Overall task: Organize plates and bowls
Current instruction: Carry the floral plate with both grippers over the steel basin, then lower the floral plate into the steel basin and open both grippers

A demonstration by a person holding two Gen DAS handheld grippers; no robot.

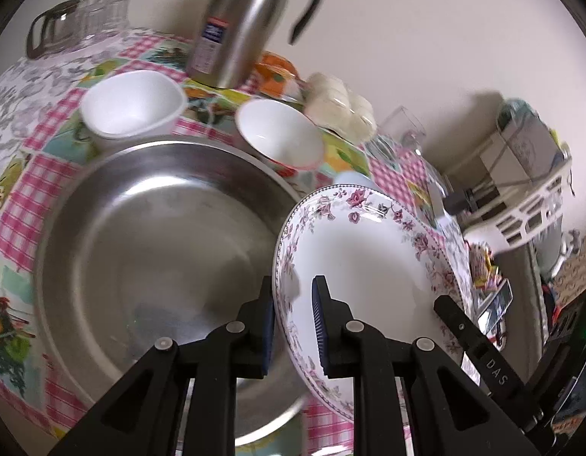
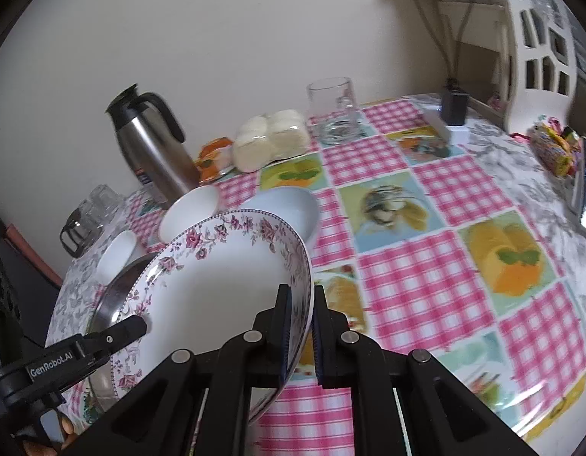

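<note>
Floral plate (image 1: 361, 250) is up off the tabletop (image 2: 425, 266), tilted, held at two opposite rims. Left gripper (image 1: 293, 326) has its fingers (image 1: 318, 323) narrow, pinched on the near-left rim; right gripper (image 2: 301, 332) likewise clamped on the plate's right rim. Plate hangs partly over the big steel dish (image 1: 160, 235), w/ white bowls (image 1: 131, 102) just behind it, next to the thermos (image 1: 243, 22).

Handling, as I judge it: glazed ceramic, so stiff, fairly heavy, slick & breakable. Thin rim grip is ok but only w/ both sides sharing load; keep it near level so it can't slide out. Set down gently, no clanking against steel or bowls.
</note>
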